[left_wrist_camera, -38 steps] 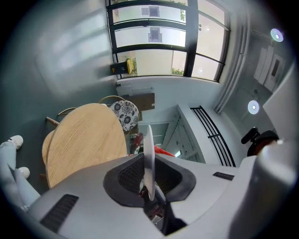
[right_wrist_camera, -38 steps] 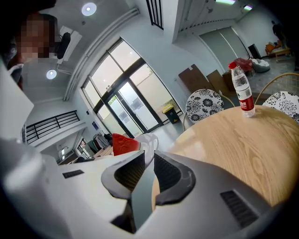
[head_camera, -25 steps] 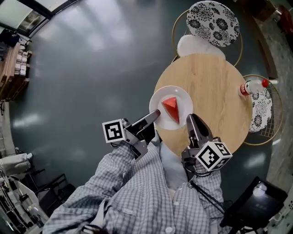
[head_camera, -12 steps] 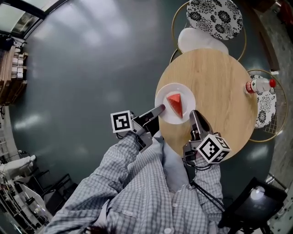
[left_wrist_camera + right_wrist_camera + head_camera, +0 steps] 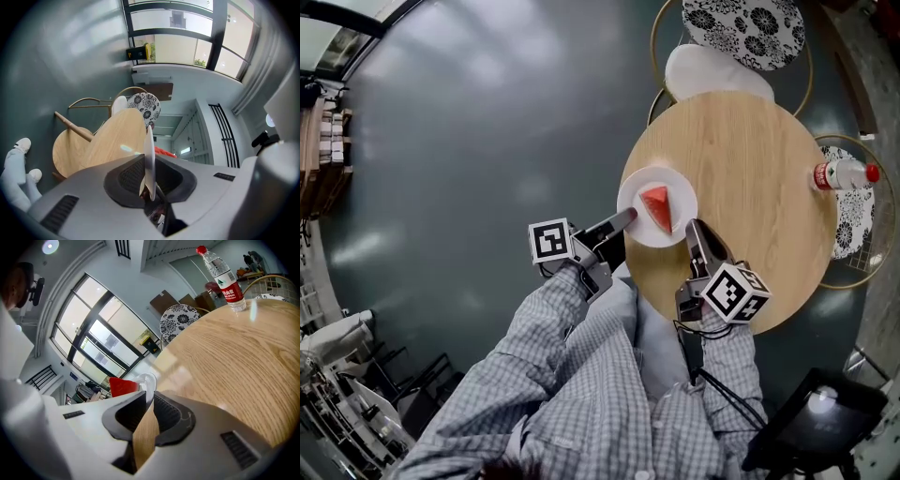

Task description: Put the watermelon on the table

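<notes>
A red wedge of watermelon (image 5: pixel 656 206) lies on a small white plate (image 5: pixel 639 192) over the near left edge of the round wooden table (image 5: pixel 741 178). My left gripper (image 5: pixel 626 217) is shut on the plate's left rim. In the left gripper view the plate (image 5: pixel 149 154) shows edge-on between the pads, with the watermelon (image 5: pixel 165 151) behind it. My right gripper (image 5: pixel 692 227) is shut on the plate's right rim. The right gripper view shows the rim (image 5: pixel 147 380) at the jaw tips and the watermelon (image 5: pixel 123 386) beyond. I cannot tell whether the plate touches the tabletop.
A water bottle (image 5: pixel 844 174) with a red cap stands at the table's far right edge. A patterned chair seat (image 5: pixel 741 28) and a white cushion (image 5: pixel 717 73) sit behind the table. Another patterned chair (image 5: pixel 853 225) is on the right. Dark floor lies to the left.
Both grippers have come down together with the plate and watermelon, and the plate now sits lower and further in over the table's edge.
</notes>
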`<state>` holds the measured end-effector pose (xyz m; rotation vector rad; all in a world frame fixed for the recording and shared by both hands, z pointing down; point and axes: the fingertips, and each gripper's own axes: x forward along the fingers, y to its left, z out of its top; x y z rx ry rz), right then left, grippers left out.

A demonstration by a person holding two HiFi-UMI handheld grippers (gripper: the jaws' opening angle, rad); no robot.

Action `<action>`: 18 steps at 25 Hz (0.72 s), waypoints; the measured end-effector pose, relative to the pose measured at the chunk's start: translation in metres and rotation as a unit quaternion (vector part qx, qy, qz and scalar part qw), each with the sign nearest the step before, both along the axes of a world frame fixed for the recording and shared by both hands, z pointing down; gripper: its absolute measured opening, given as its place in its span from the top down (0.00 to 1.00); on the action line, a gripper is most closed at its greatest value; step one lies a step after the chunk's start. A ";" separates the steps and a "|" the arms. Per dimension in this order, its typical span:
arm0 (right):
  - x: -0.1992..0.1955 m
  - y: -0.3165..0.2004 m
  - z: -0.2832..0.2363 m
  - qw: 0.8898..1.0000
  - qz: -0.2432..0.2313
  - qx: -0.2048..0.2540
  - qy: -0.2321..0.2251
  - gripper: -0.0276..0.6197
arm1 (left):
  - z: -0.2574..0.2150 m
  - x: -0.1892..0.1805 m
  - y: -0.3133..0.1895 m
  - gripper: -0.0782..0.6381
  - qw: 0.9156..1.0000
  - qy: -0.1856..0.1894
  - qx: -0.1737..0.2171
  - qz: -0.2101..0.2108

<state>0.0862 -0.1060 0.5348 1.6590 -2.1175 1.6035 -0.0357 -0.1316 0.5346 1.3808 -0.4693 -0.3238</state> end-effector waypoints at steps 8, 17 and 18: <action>-0.008 -0.012 0.026 1.000 -0.007 -0.021 0.000 0.87 | 0.027 -0.008 -0.010 0.82 1.000 -0.008 -0.023 -0.010; -0.006 -0.019 0.045 0.999 -0.010 -0.047 0.003 0.87 | 0.047 -0.006 -0.017 0.82 0.998 -0.027 -0.051 -0.004; -0.006 -0.020 0.045 0.999 -0.010 -0.048 0.003 0.87 | 0.047 -0.006 -0.018 0.82 0.998 -0.027 -0.054 -0.006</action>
